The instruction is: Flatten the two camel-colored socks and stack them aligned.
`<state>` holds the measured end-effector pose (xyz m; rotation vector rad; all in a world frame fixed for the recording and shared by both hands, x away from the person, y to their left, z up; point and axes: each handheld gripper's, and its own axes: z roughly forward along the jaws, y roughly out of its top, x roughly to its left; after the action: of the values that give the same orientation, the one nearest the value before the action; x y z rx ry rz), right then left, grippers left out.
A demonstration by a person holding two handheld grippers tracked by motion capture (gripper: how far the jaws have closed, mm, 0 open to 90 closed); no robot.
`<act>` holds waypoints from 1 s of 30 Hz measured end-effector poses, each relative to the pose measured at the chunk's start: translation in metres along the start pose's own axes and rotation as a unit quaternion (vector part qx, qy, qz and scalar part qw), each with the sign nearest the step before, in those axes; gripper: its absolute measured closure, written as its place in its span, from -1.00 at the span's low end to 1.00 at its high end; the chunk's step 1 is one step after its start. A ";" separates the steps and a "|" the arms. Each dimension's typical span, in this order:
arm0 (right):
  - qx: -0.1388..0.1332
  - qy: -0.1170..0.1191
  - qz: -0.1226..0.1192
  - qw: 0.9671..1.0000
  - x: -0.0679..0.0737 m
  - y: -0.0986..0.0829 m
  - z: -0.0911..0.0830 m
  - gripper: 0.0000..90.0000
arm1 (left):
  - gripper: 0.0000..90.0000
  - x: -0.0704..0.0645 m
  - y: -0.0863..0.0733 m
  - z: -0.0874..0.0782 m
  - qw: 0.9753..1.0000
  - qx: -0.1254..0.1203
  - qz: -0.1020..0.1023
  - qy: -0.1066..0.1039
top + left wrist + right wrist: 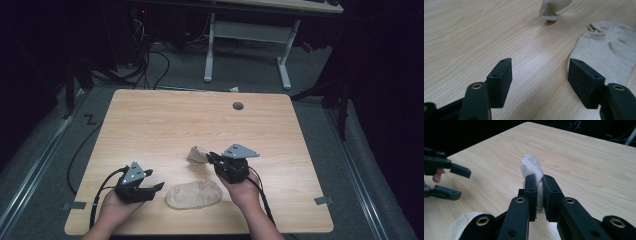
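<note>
Two beige socks are on the wooden table point(150, 120). One sock point(195, 195) lies flat near the front edge, between my two hands; in the left gripper view this flat sock point(609, 47) lies at the right, touching the right jaw. The other sock point(196, 155) is bunched and lifted at one end. My right gripper point(212, 159) is shut on this bunched sock point(531, 167), which sticks up between the jaws. My left gripper point(156, 189) is open just left of the flat sock, jaws wide apart over bare wood point(539, 75).
A round grey grommet point(238, 106) sits near the table's far edge. Behind the table stands a white-legged desk point(250, 35) with cables on the floor. Tape marks point(324, 200) sit by the table's front corners.
</note>
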<state>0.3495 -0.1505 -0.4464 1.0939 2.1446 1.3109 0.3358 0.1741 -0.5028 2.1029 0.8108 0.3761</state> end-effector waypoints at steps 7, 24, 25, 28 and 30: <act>0.003 -0.022 0.010 1.000 -0.014 -0.002 0.002 0.84 | -0.18 0.000 0.000 0.001 1.000 -0.001 -0.001 0.001; 0.022 -0.065 0.045 0.997 -0.037 -0.016 0.009 0.82 | -0.18 -0.001 0.000 0.000 1.000 -0.001 0.001 -0.001; 0.033 -0.071 0.067 0.995 -0.045 -0.026 0.012 0.81 | -0.18 -0.001 0.000 0.000 1.000 0.001 0.001 -0.002; 0.043 -0.081 0.079 0.993 -0.055 -0.037 0.015 0.80 | -0.18 -0.001 0.000 0.001 1.000 0.001 0.001 -0.002; 0.051 -0.090 0.087 0.991 -0.062 -0.046 0.016 0.79 | -0.18 -0.001 0.000 0.002 1.000 0.002 0.000 -0.002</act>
<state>0.3790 -0.2021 -0.4981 1.4130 2.0398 1.1357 0.3360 0.1729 -0.5040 2.1077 0.8093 0.3708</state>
